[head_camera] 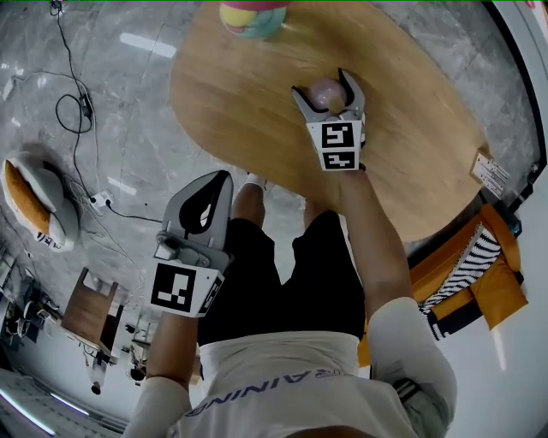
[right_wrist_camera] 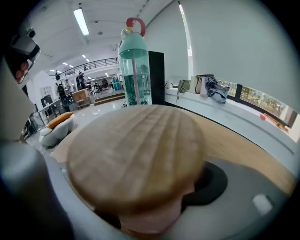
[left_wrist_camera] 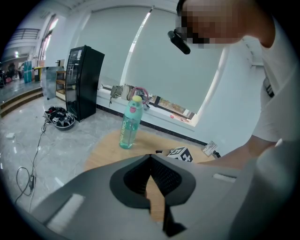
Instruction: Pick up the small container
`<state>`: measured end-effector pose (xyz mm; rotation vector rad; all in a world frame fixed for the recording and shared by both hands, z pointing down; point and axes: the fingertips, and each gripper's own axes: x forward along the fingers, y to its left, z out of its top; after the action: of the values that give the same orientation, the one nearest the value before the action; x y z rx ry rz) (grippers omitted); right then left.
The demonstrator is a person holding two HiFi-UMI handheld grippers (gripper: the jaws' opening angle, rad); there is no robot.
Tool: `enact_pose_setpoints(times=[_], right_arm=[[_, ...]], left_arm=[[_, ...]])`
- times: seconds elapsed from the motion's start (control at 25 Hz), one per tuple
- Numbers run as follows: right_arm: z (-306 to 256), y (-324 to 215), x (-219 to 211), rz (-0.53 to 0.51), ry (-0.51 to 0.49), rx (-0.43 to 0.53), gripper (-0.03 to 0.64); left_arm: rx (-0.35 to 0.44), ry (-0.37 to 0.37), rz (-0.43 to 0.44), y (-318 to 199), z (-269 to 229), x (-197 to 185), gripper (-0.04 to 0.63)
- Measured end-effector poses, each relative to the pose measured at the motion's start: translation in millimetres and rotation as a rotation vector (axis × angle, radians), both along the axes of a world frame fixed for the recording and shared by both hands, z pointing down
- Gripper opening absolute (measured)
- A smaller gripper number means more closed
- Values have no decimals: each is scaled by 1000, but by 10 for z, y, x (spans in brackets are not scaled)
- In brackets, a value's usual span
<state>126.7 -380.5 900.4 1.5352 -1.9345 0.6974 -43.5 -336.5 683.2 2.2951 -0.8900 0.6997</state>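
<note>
The small container (head_camera: 326, 94) is pink with a round wooden lid (right_wrist_camera: 136, 154). It sits between the jaws of my right gripper (head_camera: 324, 85) over the oval wooden table (head_camera: 411, 128), and the jaws press on its sides. In the right gripper view the lid fills most of the picture and hides the fingertips. My left gripper (head_camera: 221, 178) hangs off the table's near edge, beside the person's legs, with its jaws together and nothing in them; the left gripper view shows its tips (left_wrist_camera: 150, 157) meeting.
A tall teal water bottle (head_camera: 253, 17) (left_wrist_camera: 130, 123) (right_wrist_camera: 135, 70) stands at the table's far side. A paper tag (head_camera: 491, 174) lies at the table's right edge. An orange striped chair (head_camera: 479, 274) stands to the right; cables (head_camera: 77, 111) run over the floor at left.
</note>
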Motion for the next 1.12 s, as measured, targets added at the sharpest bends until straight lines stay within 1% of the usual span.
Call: enact_pose_setpoints(times=[0.12,0.28,0.48,0.64,0.84,1.12], right_arm=[[-72,60,-8,18,-24,9,433],[-258,98,-29,16,-48,40,431],[-701,102,1,34,-69,95,433],[-1227,186,79,46,-90,145,433],[-2039,310,167,58,-109,207,433],[-3215,450,346,85,-101,309,433]], left_arm=[[1,0,-3,18,-18,1,3],[8,8,-7,4,-82,21,3],[31,28,-11,1,-247,33,3],[76,53,-7,2,-548,123,3],[139,95,4,-5,-1059,246,3],[226,159,34,18,-1769,450,3]])
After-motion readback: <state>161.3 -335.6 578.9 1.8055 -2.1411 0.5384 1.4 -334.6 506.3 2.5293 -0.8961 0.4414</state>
